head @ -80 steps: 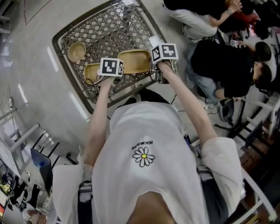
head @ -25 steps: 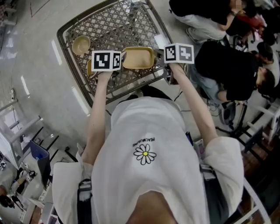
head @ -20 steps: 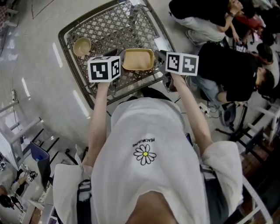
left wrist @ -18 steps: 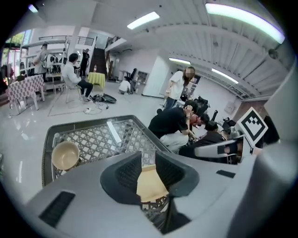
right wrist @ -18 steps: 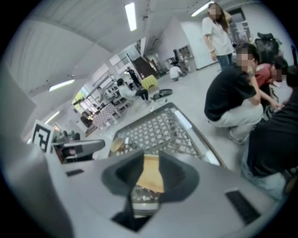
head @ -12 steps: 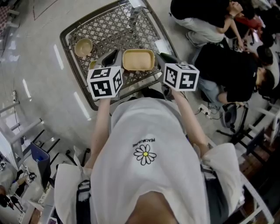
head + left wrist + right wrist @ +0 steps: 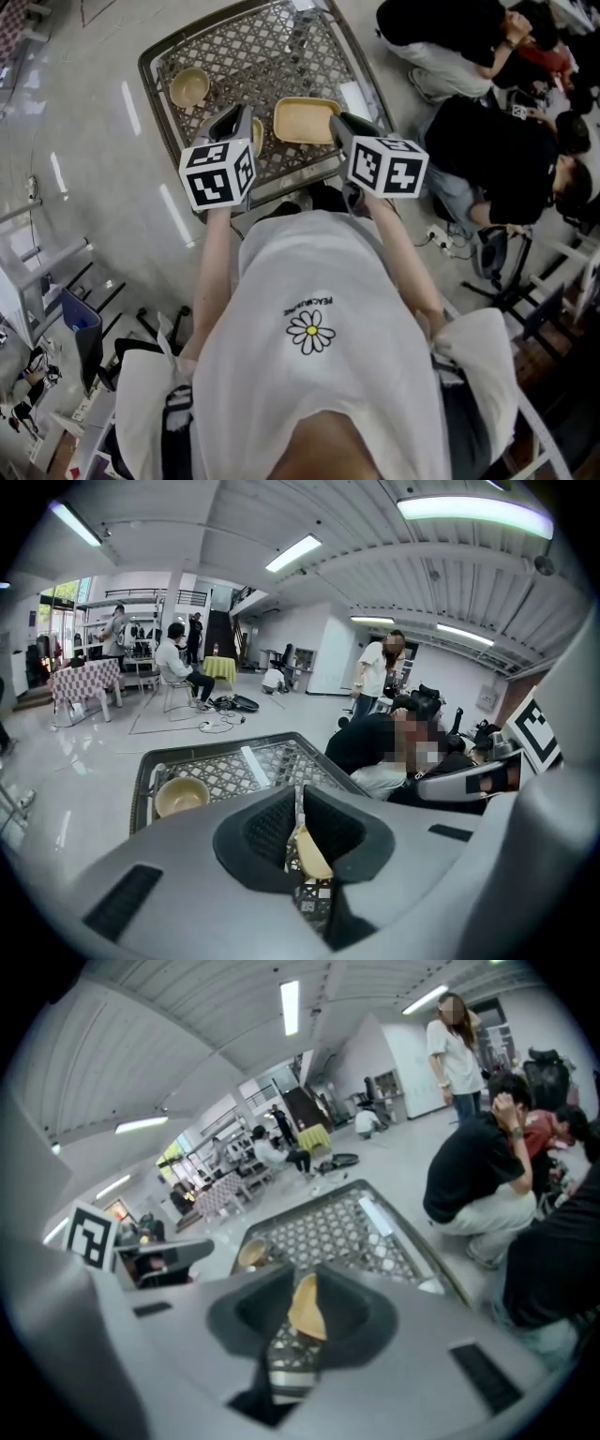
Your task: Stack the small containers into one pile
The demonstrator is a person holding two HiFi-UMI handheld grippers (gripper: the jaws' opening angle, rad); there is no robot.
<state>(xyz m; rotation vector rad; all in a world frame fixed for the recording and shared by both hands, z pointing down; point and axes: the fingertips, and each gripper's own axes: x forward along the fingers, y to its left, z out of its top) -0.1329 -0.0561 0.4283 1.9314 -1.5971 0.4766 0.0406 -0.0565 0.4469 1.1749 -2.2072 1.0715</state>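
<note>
Tray (image 7: 305, 120) and bowl (image 7: 190, 87) sit apart on the lattice table (image 7: 150, 70), unstacked; we judge both tools are held clear above to re-aim (left gripper (image 7: 234, 120) just closing to a slit, right gripper (image 7: 339, 126) narrowing midway, both empty).

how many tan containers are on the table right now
3. A round bowl at the lattice table's far left corner, a rectangular tray near the front edge, and a third container just left of that tray, only its edge showing. Others may be hidden.

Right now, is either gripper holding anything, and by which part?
Nothing is held. Left gripper and right gripper have just been closing their jaws, with nothing between them.
</note>
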